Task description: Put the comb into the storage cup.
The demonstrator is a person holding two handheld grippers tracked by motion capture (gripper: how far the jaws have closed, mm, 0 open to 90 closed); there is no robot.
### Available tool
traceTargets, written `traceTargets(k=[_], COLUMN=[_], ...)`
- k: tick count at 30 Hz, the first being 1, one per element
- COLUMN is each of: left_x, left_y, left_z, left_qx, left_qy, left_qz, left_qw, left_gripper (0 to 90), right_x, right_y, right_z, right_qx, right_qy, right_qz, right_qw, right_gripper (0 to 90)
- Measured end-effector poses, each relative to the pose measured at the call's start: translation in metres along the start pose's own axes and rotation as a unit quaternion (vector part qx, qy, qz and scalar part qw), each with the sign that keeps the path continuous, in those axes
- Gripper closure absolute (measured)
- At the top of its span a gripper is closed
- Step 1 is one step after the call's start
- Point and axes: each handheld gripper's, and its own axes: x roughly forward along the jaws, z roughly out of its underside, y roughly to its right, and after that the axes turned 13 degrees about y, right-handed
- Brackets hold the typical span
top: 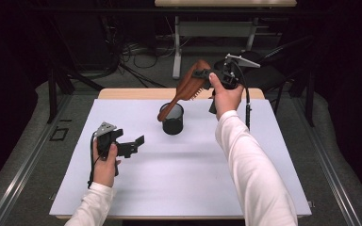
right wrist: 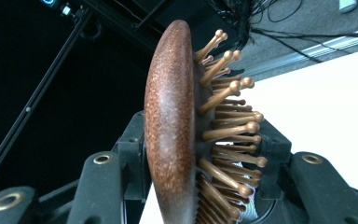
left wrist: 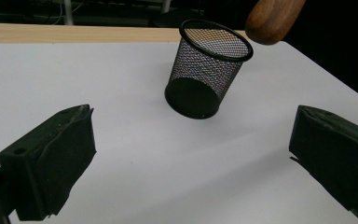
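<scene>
High view: white rectangular tabletop sheet [top: 169,179] on a light wooden table, with a small black wire-mesh cylindrical cup [top: 171,118] upright near the middle, toward the far side. Above it, a reddish-brown wooden paddle hairbrush with wooden pins [top: 188,87], tilted, handle end down at the cup's rim and apparently just inside it, wide head up and to the right. Right gripper [top: 206,74] raised above the far edge of the table, clenched across the brush head, carried by a hand in a white sleeve. Left gripper [top: 131,145] low over the sheet at the near left, well apart from the cup, jaws spread with nothing between them, pointing toward the cup.

Left gripper view: two black padded jaws at the lower left and lower right, wide apart, bare white sheet [left wrist: 121,93] between them. Mesh cup [left wrist: 207,70] ahead and slightly right, standing on the sheet, solid dark base visible through the mesh. Rounded brown wooden handle end of the brush [left wrist: 272,18] at the top right, just above and beside the cup's rim; touching or not, hard to tell from here.

Right gripper view: brush head [right wrist: 172,121] seen edge-on, smooth speckled brown back to the left, ball-tipped wooden pins [right wrist: 228,88] fanning to the right. Black jaws closed against it from both sides, gripping back and pin side. White sheet [right wrist: 326,107] bright at the right; dark room and cables behind.
</scene>
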Motion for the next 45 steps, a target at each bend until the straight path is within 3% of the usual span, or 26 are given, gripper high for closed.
traceTargets(k=[11,24,45], left_x=[0.002,0.002,0.002], left_y=[-0.001,-0.001,0.0], left_z=[0.0,-0.001,0.0], left_qx=[-0.003,-0.003,-0.001], left_qy=[0.001,0.0,-0.002], left_qz=[-0.002,-0.001,-0.002], left_qw=[1.0,1.0,1.0], left_gripper=[0.4,0.4,0.4], right_x=[0.003,0.002,0.014], right_y=[0.002,0.011,0.013], right_z=[-0.01,-0.015,0.007], right_qx=[-0.008,-0.017,-0.057], right_qy=[0.039,0.056,0.085], right_qz=[0.027,0.057,0.084], right_qw=[0.9988,0.9966,0.9911], right_gripper=[48.8,48.8,48.9])
